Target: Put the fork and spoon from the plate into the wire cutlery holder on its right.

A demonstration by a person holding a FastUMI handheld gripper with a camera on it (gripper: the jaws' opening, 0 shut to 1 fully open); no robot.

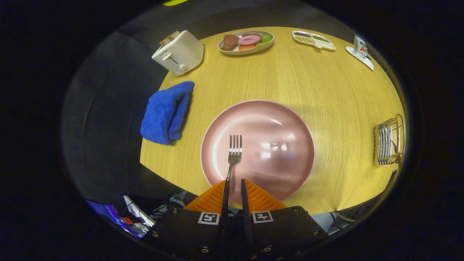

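Fingers: the gripper [235, 183] has its two fingers drawn close together, clamped on the handle of the fork.
Fork: the fork [234, 152] sticks straight out ahead of the fingers, tines pointing away, its head over the near left part of the plate; whether it touches the plate or is lifted clear of it I cannot tell.
Plate: a big pink plate [275, 119] sits on the worktop just beyond the fingers, shiny with lamp glare.
Spoon: I can't make one out on the plate.
Cutlery holder: the wire cutlery holder [389, 141] stands well off to the right of the plate, near the edge of the worktop.
Worktop: a round, pale wooden worktop [326, 83] carries everything.
Cloth: a blue cloth [166, 112] lies bunched to the left of the plate, hanging partly over the edge.
Far side: a white toaster [179, 52], a dish of food [246, 41], a small divided tray [313, 39] and a carton on a little saucer [360, 49] line the far rim.
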